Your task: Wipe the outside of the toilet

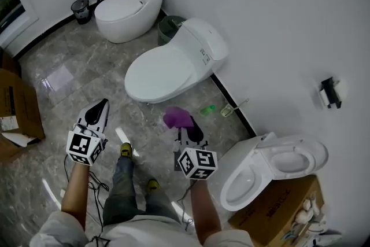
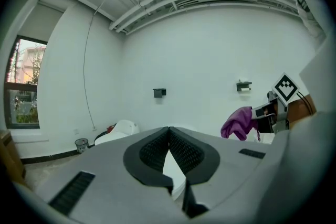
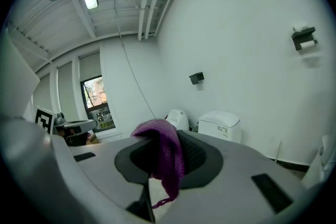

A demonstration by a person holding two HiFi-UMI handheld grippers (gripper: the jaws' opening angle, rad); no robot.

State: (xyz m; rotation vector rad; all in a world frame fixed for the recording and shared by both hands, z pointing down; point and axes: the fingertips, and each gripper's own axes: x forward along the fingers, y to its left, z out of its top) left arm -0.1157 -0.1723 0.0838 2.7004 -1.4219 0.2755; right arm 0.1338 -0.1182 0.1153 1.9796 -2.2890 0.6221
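Left jaws: the left gripper (image 2: 169, 136) is clenched tip to tip with nothing between, and hangs over the floor (image 1: 69, 66) left of the person's legs.
Right jaws: the right gripper (image 3: 169, 150) is grasping a purple cloth (image 3: 164, 157), which drapes over the tips and hangs below them.
Cloth: in the air, just off the front of the middle toilet (image 1: 165, 69); it touches no toilet.
Toilets: three stand along the wall (image 1: 277, 20): the far toilet (image 1: 128, 8) toward the floor's far corner, the middle one with its lid down, and the near toilet (image 1: 272, 168) at the right edge with its lid up.
Progress: the cloth is in hand, but no surface looks wetted or wiped, so by my reading the wiping is all still to do. The middle toilet seems the likely one.
Around: a small bin (image 1: 81, 8) stands by the far toilet and a green bin (image 1: 169, 29) behind the middle one. A box (image 1: 17, 113) sits at the left edge and another box (image 1: 277, 217) by the near toilet.
In the way: a green scrap (image 1: 208, 108) lies on the floor by the wall. Nothing lies between the cloth and the middle toilet's front.
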